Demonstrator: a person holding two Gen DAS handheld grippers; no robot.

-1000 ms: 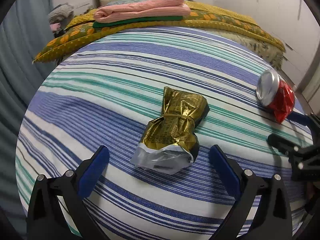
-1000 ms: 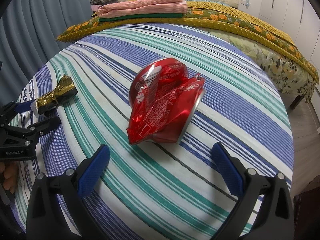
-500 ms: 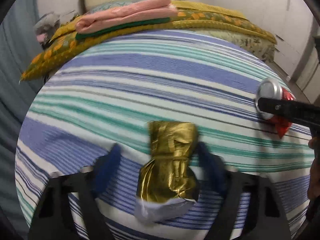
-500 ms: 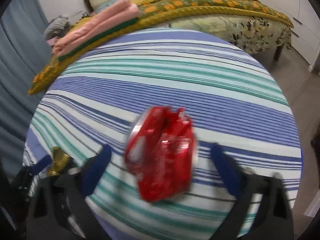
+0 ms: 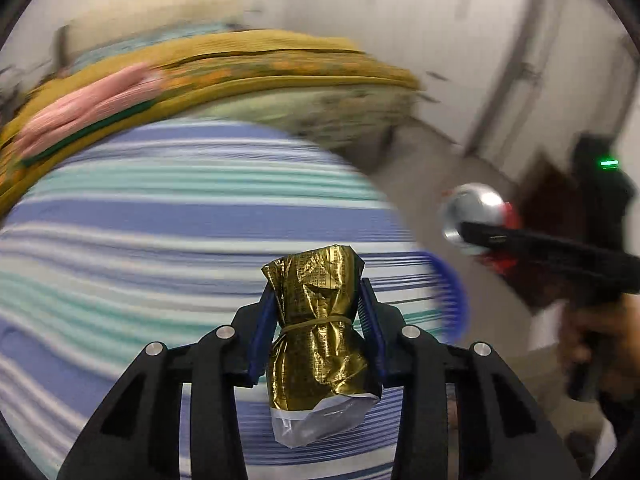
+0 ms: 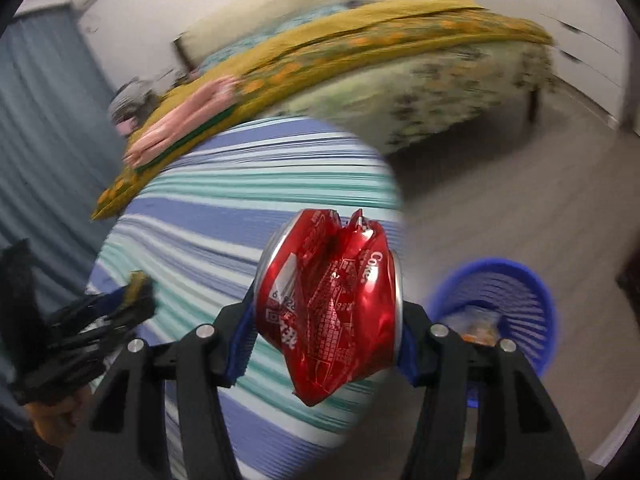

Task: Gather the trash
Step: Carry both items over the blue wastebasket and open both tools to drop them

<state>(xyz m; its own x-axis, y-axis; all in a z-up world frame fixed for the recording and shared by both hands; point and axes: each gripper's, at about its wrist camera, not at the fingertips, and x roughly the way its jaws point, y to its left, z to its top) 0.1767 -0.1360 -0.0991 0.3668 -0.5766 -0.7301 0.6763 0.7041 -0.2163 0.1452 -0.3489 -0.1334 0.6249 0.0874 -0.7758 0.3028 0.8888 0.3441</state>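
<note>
A bed (image 6: 420, 64) with a yellow quilt stands behind the striped tablecloth (image 5: 168, 216); a blue basket (image 6: 528, 292) sits on the floor. Both grippers tilt downward above the cloth's edge. The right gripper (image 6: 324, 312) clamps a crushed red can (image 6: 332, 300). The left gripper (image 5: 318, 320), its jaws just closing, pinches a gold wrapper (image 5: 320, 336).

A striped tablecloth (image 5: 168, 216) covers the round table; a blue basket (image 6: 520, 280) stands on the floor (image 6: 500, 200).

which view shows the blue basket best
The right wrist view: the basket shows its whole rim, slatted wall and some contents, on the floor beside the striped table. The left wrist view catches only a blurred blue edge past the table's rim.
</note>
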